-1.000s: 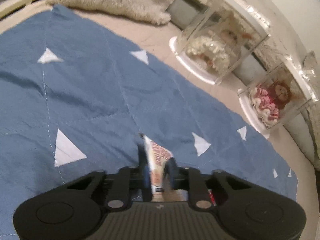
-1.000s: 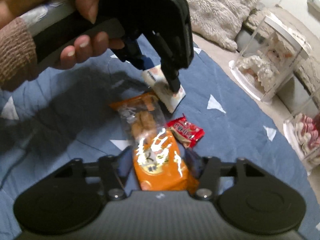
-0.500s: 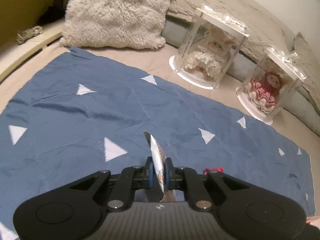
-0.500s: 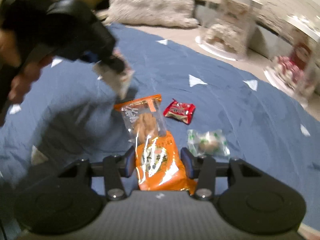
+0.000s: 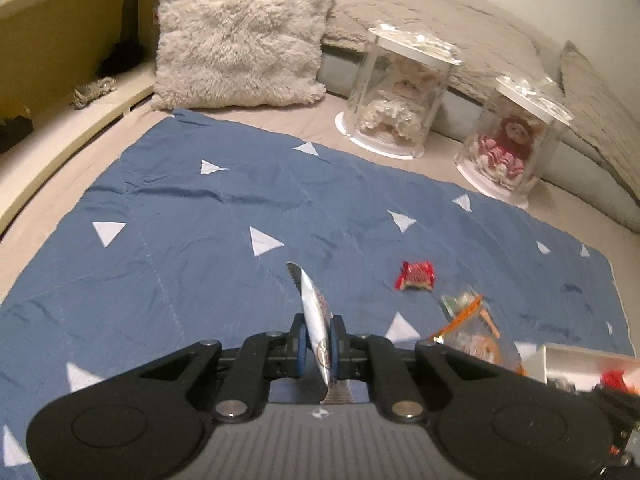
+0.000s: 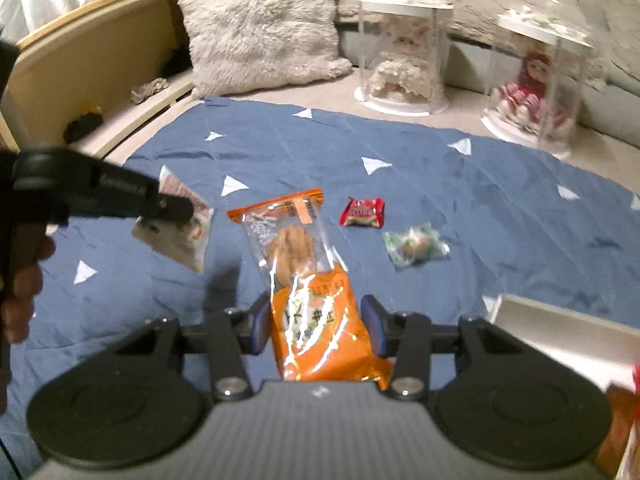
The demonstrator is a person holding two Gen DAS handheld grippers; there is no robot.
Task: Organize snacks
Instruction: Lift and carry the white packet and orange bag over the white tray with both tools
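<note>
The blue cloth (image 5: 192,216) lies bare on its left half, edged by a fluffy pillow (image 5: 240,32) and two doll cases (image 5: 396,92) at the back. The left gripper (image 5: 318,344) pinches a flat white packet (image 5: 316,320) edge-on, long axis pointing away. The right gripper (image 6: 316,328) clamps an orange snack bag (image 6: 308,280) lengthwise, clear end forward, with a red wrapper (image 6: 362,212) and a green candy (image 6: 416,244) on the cloth beyond.

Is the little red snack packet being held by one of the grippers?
No, the red snack packet lies alone on the blue cloth, apart from both grippers.
</note>
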